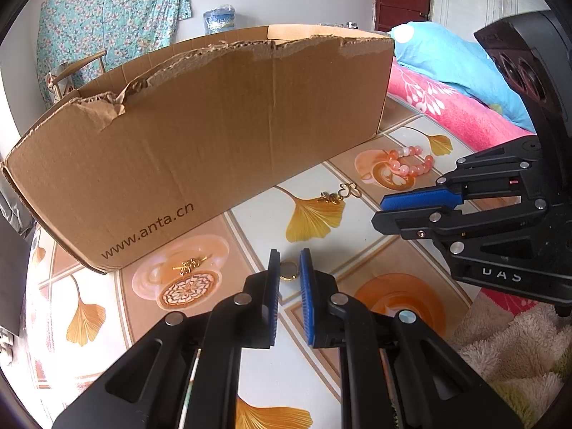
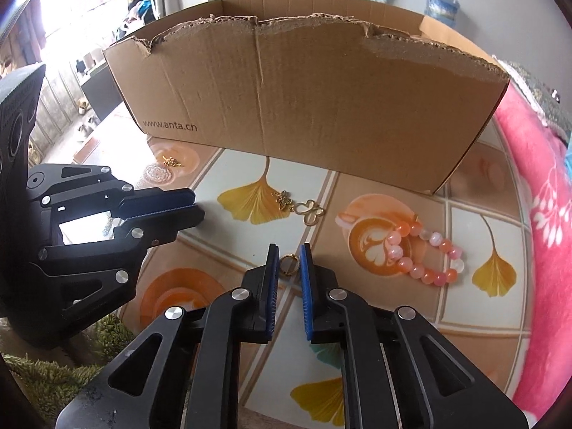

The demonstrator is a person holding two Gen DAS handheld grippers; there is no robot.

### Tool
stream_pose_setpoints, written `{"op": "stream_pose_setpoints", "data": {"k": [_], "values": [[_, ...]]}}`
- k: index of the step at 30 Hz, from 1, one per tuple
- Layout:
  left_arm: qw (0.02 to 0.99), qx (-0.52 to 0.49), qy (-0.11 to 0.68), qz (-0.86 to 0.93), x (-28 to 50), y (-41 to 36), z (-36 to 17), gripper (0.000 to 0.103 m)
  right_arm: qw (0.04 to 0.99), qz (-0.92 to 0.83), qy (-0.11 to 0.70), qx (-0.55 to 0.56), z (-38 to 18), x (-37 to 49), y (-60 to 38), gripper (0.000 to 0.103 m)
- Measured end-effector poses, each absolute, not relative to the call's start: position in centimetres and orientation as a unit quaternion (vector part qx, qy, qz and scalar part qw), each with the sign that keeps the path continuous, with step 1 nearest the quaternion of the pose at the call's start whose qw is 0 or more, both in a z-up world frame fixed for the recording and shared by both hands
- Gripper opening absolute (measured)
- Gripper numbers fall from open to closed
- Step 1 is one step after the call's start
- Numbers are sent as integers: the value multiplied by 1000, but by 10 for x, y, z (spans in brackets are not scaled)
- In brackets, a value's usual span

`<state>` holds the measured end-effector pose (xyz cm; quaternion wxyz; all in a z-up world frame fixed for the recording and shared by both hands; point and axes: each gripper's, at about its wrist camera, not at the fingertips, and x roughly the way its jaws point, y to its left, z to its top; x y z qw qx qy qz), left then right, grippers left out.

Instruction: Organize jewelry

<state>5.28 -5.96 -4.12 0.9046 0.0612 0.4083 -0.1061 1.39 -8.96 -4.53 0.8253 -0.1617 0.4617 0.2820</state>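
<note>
I read "www.anta.cn" printed on the side of the cardboard box (image 1: pixel 200 143), nothing else legibly.

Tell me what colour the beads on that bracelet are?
The round-bead bracelet is pink and orange with a few whitish beads, lying on the patterned tabletop. Right wrist view shows it best.

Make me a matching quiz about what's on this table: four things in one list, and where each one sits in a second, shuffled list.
Things:
1. cardboard box
2. pink bead bracelet
3. gold butterfly charm
4. small gold earring

Places:
A. on a printed yellow ginkgo leaf
B. on the printed latte cup with the heart pattern
C. standing at the far side, top edge torn
D. by the box end with the printed web address

Pairs: 1-C, 2-B, 3-A, 4-D
</note>
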Motion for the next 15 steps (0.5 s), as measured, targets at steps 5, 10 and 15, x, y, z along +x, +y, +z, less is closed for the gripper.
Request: {"op": "stream_pose_setpoints", "data": {"k": [5,10,15], "values": [[906,62,405,-106,51,-61,-43,11,828,282,464,-140,-42,15,-95,0],[907,61,400,-114,49,-60,-44,11,826,281,472,-126,-42,20,-100,0],[907,61,400,-114,49,-59,-44,11,824,287,475,-113,-35,21,-105,4]]}}
